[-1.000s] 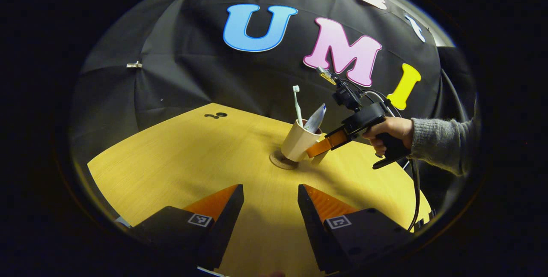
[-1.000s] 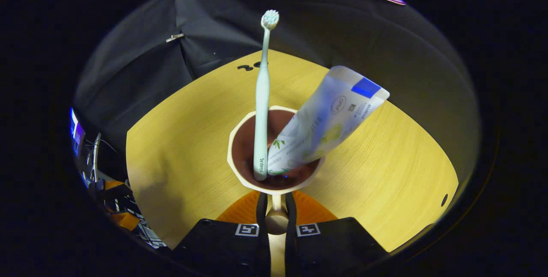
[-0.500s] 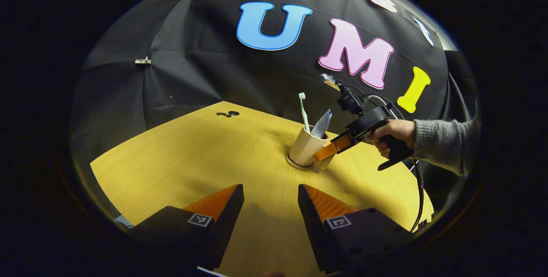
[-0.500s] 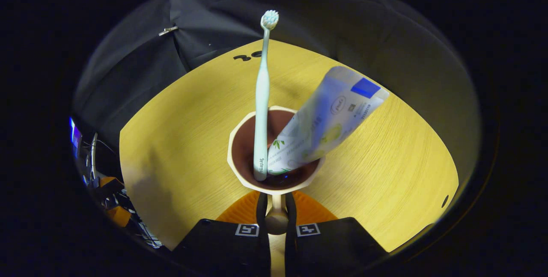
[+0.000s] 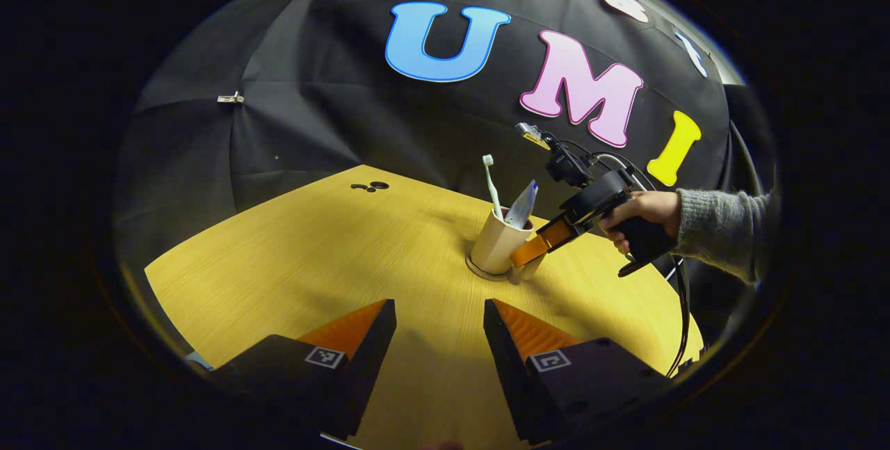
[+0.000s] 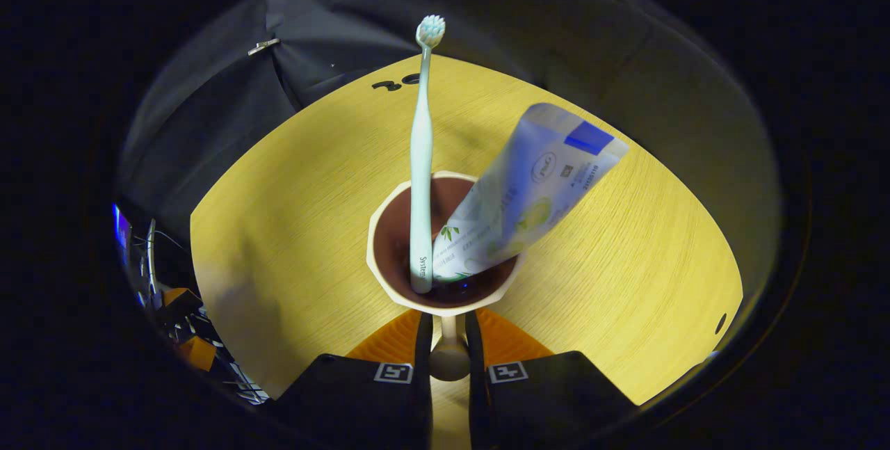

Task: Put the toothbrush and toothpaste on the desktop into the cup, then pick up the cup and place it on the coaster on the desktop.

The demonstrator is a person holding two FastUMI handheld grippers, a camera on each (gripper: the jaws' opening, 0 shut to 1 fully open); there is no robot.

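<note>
The cup (image 5: 498, 250) stands upright on the coaster (image 5: 480, 273) on the surface (image 5: 313, 262), with the toothbrush (image 6: 421, 158) upright and the toothpaste (image 6: 525, 189) leaning toward 2 o'clock inside it. The right tool (image 6: 448, 359) is clamped on the cup's handle, the cup directly ahead at 12 o'clock. The left tool (image 5: 438, 339) hangs wide apart and empty, well apart from the cup. A second ago the cup was tilted above the coaster; now it sits down on it. Release appears next.

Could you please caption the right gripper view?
Right gripper grips beige ceramic cup's handle; mint toothbrush, white toothpaste tube inside.
</note>
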